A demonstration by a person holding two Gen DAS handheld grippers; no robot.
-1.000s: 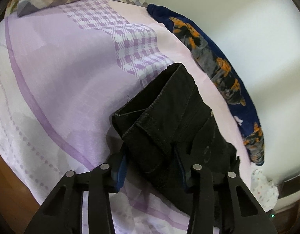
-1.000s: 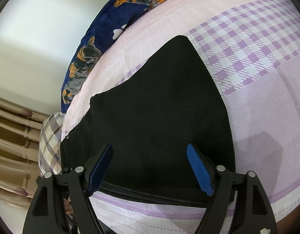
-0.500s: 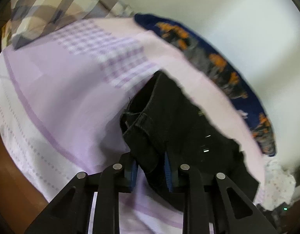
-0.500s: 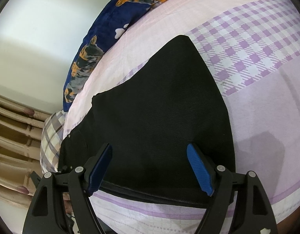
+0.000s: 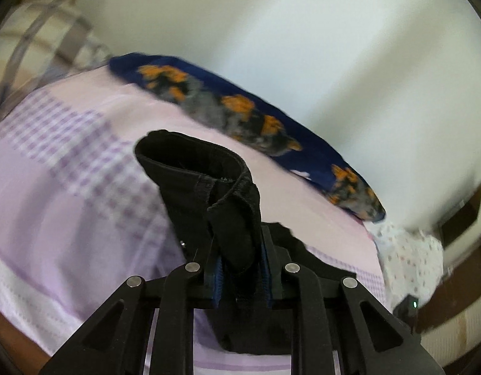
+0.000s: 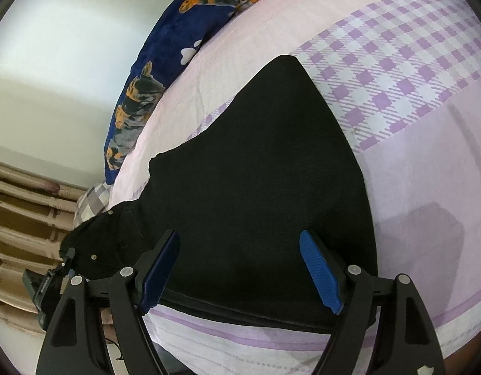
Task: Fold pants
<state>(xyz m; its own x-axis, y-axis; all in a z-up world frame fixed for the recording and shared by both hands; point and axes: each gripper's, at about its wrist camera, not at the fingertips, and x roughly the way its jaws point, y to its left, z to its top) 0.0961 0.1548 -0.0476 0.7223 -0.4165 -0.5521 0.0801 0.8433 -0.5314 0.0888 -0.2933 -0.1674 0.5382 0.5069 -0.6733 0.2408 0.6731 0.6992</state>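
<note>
Black pants [image 6: 256, 156] lie flat on the lilac bed sheet [image 6: 412, 125]. In the left wrist view one end of the pants [image 5: 193, 162] is lifted off the sheet and stands up as a folded bunch. My left gripper [image 5: 240, 259] holds that bunch, its blue pads pressing on the cloth from both sides while the jaws are still closing a little. My right gripper [image 6: 240, 237] hangs open just above the near edge of the pants, with the cloth below its wide-spread pads and nothing pinched.
A dark blue blanket with orange and grey animal prints [image 5: 240, 109] [image 6: 165, 56] runs along the bed's far side by the pale wall. A white dotted cloth [image 5: 409, 256] lies at the right. A blurred plaid pillow [image 5: 37, 31] sits at the upper left.
The left gripper closed on the end of the pants and rose with it, rolling as it went, so that end now stands off the sheet. The right gripper stayed open and still.
</note>
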